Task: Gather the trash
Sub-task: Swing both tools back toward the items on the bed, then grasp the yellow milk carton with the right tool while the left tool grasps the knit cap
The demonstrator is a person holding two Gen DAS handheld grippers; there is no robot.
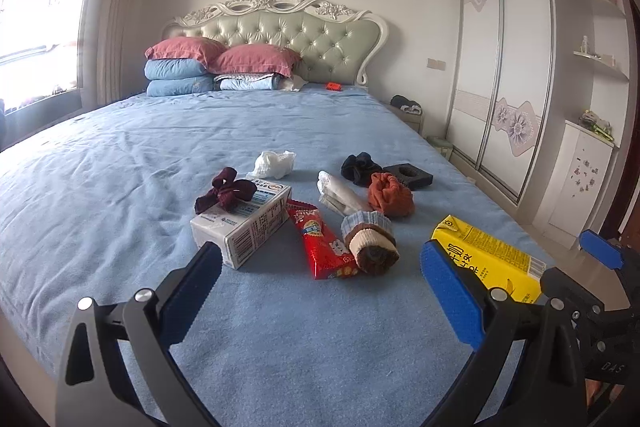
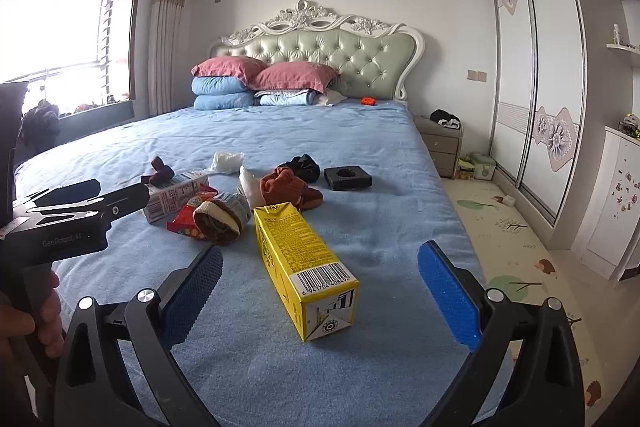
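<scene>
Right wrist view: right gripper (image 2: 320,269) gapes wide around the yellow carton (image 2: 304,267) lying on the bed (image 2: 360,147). Left gripper (image 1: 320,267) spread wide, empty; white carton (image 1: 244,223) and red wrapper (image 1: 322,247) lie left of the yellow carton.

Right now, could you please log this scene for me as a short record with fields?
Surface: blue bed
Trash: yellow carton, lying flat; white carton; red wrapper
Non-trash: rolled socks, including a striped sock
On white carton: maroon sock
Left gripper: open, empty
Right gripper: open, either side of the yellow carton
</scene>
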